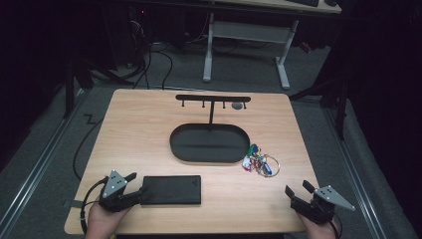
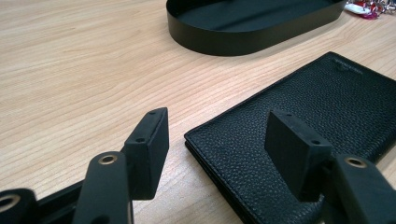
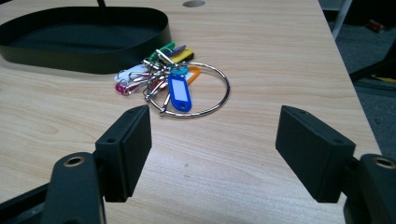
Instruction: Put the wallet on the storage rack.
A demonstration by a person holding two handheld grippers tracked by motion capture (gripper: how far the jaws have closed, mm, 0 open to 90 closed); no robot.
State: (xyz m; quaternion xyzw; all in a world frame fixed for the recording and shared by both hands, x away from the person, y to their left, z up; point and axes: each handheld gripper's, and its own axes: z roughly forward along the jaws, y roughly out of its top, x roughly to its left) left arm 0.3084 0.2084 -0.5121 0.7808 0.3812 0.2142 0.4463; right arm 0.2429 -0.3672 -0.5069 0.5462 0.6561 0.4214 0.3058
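Left gripper (image 2: 215,135) wide around wallet (image 2: 299,116)

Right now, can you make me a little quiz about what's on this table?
1. True or false: the keys lie inside the tray.
2. Which gripper is closest to the wallet? A) left B) right
3. Fill in: both grippers have their jaws ____.

Key
1. False. The keys lie on the table, beside the tray.
2. A. The left gripper is at the wallet's corner; the right gripper faces the keys.
3. Open.
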